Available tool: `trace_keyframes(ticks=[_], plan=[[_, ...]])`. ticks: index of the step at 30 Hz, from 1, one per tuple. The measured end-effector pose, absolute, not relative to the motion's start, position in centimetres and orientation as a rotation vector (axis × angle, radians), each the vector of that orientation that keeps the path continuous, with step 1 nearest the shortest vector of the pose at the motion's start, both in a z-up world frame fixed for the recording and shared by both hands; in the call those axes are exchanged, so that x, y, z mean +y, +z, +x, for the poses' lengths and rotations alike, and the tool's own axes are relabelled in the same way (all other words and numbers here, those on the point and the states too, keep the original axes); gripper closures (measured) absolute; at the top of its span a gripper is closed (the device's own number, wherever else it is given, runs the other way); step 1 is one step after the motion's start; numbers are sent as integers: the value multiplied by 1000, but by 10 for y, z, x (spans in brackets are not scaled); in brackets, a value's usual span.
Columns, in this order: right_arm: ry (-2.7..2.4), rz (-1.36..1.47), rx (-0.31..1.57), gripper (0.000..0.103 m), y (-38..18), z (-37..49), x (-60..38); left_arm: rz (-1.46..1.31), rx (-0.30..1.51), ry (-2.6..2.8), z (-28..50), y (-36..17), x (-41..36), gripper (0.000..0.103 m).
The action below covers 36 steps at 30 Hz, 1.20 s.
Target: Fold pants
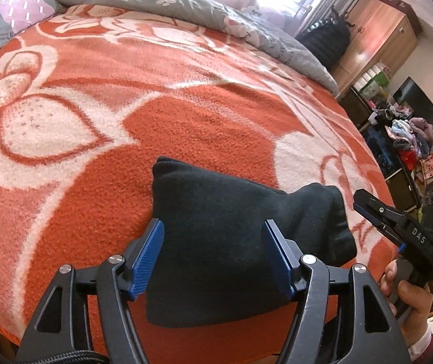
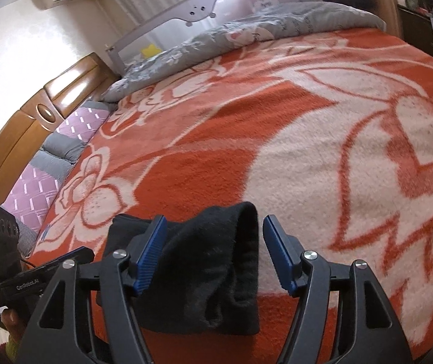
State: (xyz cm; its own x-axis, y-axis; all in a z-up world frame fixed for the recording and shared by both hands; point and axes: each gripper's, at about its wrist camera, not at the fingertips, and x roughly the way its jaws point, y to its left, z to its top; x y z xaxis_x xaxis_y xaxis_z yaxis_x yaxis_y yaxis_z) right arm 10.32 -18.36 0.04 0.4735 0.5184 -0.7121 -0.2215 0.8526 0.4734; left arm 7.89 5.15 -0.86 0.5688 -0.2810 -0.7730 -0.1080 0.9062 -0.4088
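Task appears near its end. The pants (image 1: 240, 242) lie as a compact dark bundle, several layers thick, on the orange-and-white blanket (image 1: 186, 115) near the bed's front edge: lower centre of the left wrist view, lower centre-left of the right wrist view. Judged from the small thick shape, the main folds are done; what is left is at most a tidy-up of the uneven end, or setting the bundle aside.

Left gripper (image 1: 213, 254): jaws spread wide, blue pads either side of the bundle from the camera's angle, nothing pinched. Whether the pads touch the cloth cannot be told.

Right gripper (image 2: 214, 251): jaws likewise released and empty, bundle seen between and below them. In the left wrist view it sits at the lower right edge, apart from the cloth.

Look of the pants: black or very dark, fleecy, soft. One end is squared with a neat corner; the other is rounded and bulges, edges not aligned.
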Motion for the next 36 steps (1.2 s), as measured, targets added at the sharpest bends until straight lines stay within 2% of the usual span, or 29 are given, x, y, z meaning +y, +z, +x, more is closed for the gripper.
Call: trace_keyframes(ticks=[19,36], plan=[[455,370,1082,37,-38,97,-177,-487,1051,-52,109,-42,62,33],[541,554,1150,37,-79,93,-191,-553,1112,-24,119,-85,86,32]])
